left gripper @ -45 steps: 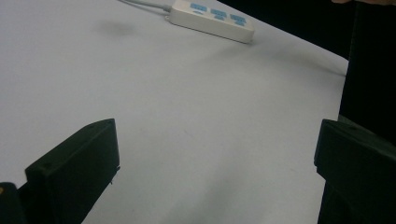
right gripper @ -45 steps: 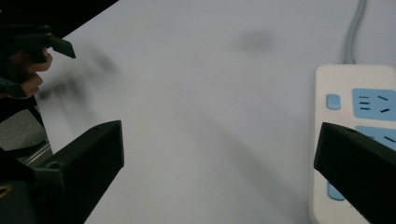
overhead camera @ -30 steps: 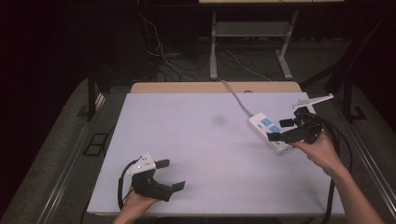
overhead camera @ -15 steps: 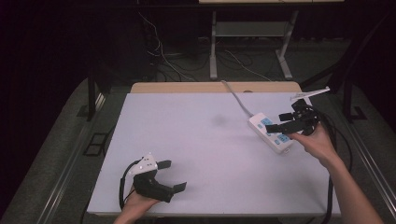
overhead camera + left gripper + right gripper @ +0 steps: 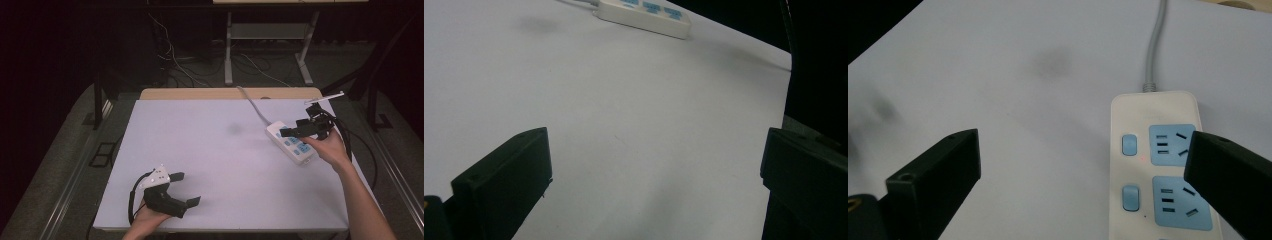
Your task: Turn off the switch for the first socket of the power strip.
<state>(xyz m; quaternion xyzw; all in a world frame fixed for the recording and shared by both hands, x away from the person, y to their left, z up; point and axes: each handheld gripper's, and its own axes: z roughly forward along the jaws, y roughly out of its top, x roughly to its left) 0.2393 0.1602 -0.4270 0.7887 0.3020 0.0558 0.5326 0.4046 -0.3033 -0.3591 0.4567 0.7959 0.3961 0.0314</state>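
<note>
A white power strip (image 5: 291,144) with blue sockets and blue switches lies near the table's right edge. Its grey cable (image 5: 253,104) runs off to the far edge. My right gripper (image 5: 293,129) hovers open just above the strip, jaws pointing left. In the right gripper view the power strip (image 5: 1162,165) lies under the right jaw, with a small red light beside one switch, and my right gripper (image 5: 1083,172) holds nothing. My left gripper (image 5: 186,188) rests open near the front left of the white table (image 5: 200,150). In the left gripper view my left gripper (image 5: 654,175) frames bare table, the power strip (image 5: 644,14) far off.
A faint dark smudge (image 5: 234,128) marks the table's middle. A wooden board (image 5: 200,93) lines the far edge. Beyond it stand metal desk legs (image 5: 229,50) and loose floor cables (image 5: 170,55). The right table edge (image 5: 788,75) drops into darkness.
My right gripper has moved slightly left and toward the far side, over the power strip. The left gripper has stayed put.
</note>
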